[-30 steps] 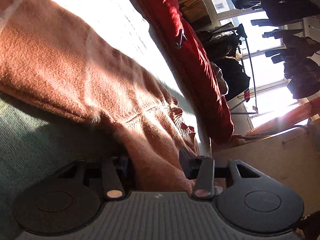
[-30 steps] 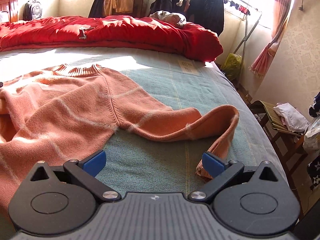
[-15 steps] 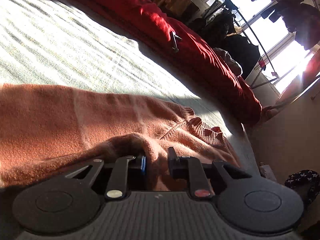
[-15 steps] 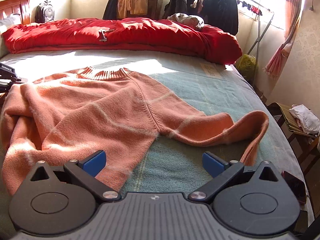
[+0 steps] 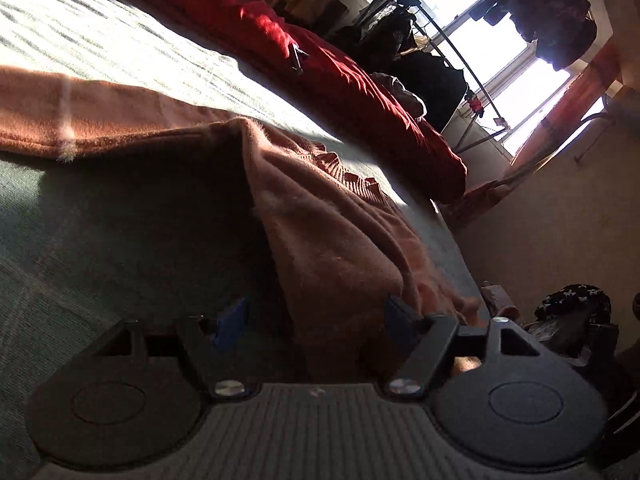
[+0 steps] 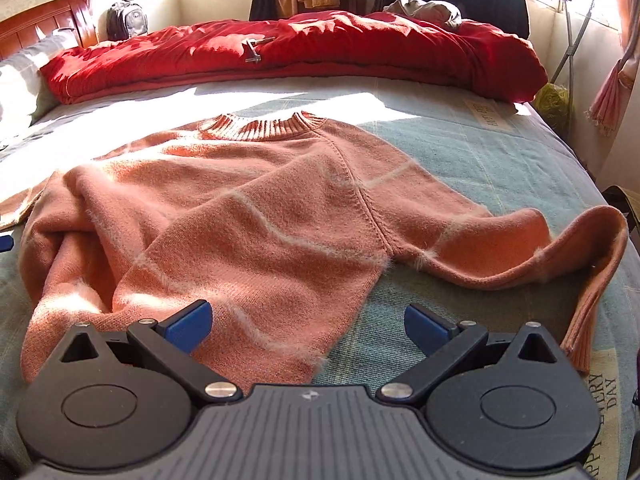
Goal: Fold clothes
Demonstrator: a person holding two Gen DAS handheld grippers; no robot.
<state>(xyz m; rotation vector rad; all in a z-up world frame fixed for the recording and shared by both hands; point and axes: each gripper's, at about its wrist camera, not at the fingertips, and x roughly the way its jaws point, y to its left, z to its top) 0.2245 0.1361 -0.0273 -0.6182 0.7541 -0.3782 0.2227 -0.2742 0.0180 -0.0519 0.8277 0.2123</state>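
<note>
Knitwear mid-fold, seen from two wrist cameras. Left hand-held gripper [image 5: 316, 316] spread, jaws just opened, with a slack ridge of orange sweater [image 5: 340, 248] draped between the pads but not pinched. Right hand-held gripper [image 6: 307, 326] likewise spread and gripping nothing, poised above the lower hem and bare bed sheet [image 6: 480, 152].

Judged an early stage. Near side of the garment drawn in over the body and left as a soft, rumpled hump rather than a flat panel. Far sleeve [image 6: 520, 252] not yet folded: stretched out toward the bed's edge, looped back on itself, ribbed cuff [image 6: 580, 336] hanging toward the camera. Left to do, by the look of it: smoothing the bunched side, bringing that sleeve across, then doubling the body from hem to collar.

Sweater spread front-up in the middle of the bed, ribbed collar [image 6: 264, 126] pointing toward a rolled red quilt [image 6: 360, 52] along the far side. Fuzzy, thick knit, brushed to a halo of fine hairs at every edge, crossed by thin pale lines in a wide windowpane check. Soft and limp, holding rounded folds instead of creases. Sheet beneath a flat-woven grey-green with faint lines, partly bleached by hard sunlight. Quilt puffy and creased.
</note>
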